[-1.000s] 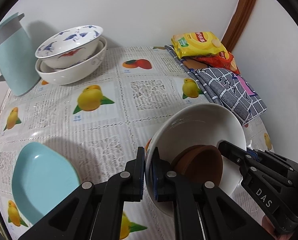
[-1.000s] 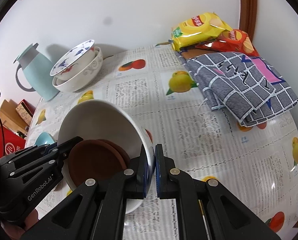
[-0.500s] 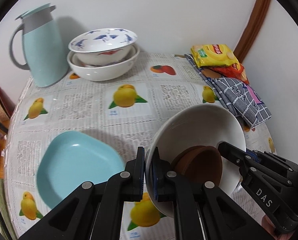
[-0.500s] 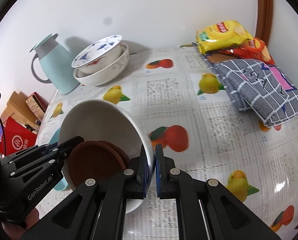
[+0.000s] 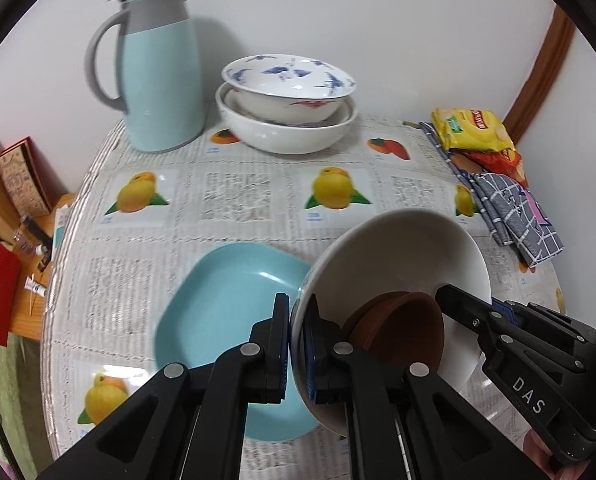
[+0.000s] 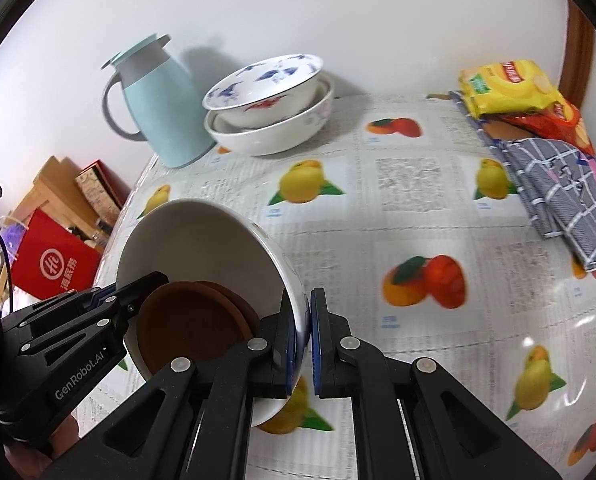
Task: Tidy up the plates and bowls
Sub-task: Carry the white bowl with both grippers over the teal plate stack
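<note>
Both grippers carry one large white bowl [image 5: 410,248] [image 6: 194,240] above the table, with two small brown dishes [image 5: 402,332] [image 6: 194,320] stacked inside it. My left gripper [image 5: 296,316] is shut on the bowl's left rim. My right gripper [image 6: 310,308] is shut on the opposite rim and shows in the left wrist view as a black tool [image 5: 510,340]. A light blue plate [image 5: 226,308] lies on the table just below and left of the bowl. At the back, a blue-patterned bowl [image 5: 290,84] [image 6: 266,88] sits nested in a white bowl [image 5: 290,132] [image 6: 270,136].
A light blue jug [image 5: 158,76] [image 6: 166,108] stands at the back left beside the nested bowls. Snack packets [image 5: 474,132] [image 6: 510,88] and a folded checked cloth [image 5: 510,208] [image 6: 566,192] lie at the right. Boxes and a red bag [image 6: 54,268] sit beyond the table's left edge.
Both grippers have carried the white bowl leftward across the table. The blue plate now lies directly under the bowl's left side, and the jug and nested bowls have come toward the middle.
</note>
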Tool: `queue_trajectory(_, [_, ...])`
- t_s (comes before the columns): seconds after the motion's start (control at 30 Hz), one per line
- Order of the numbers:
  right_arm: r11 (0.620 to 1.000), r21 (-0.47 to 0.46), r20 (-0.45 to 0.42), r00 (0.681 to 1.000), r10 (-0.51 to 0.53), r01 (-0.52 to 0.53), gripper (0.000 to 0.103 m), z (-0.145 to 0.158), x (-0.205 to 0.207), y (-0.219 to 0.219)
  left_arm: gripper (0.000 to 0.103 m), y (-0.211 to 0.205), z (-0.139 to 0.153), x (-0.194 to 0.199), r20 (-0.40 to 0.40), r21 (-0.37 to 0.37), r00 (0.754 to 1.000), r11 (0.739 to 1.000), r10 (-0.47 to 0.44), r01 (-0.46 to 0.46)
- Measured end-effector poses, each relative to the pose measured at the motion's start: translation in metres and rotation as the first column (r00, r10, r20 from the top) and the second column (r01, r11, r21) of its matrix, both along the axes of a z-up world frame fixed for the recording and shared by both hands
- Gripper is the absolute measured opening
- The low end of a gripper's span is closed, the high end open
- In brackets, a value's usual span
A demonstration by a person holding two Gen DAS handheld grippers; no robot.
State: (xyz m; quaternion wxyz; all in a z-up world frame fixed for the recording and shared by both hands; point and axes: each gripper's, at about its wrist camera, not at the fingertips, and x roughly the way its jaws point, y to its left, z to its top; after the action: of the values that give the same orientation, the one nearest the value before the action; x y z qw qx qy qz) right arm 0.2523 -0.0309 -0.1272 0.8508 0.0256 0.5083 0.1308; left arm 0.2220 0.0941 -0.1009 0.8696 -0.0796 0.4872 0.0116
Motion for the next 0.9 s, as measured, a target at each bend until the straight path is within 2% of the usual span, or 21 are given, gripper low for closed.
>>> queue_trajectory(0.63, [0.996,-0.002,-0.084,0.992,0.09,-0.091,0.007,-0.034,0.009,0.067,0.007,0.061,-0.029,-0.009,-0.069,-0.008,0.994,0.996,0.087,-0.088])
queue_trajectory(0.9, [0.995,-0.01,-0.111,0.989,0.094,-0.096,0.007,-0.043,0.018,0.072,0.007,0.067,-0.037,0.0,-0.076,-0.036,0.993,0.995,0.088,-0.091])
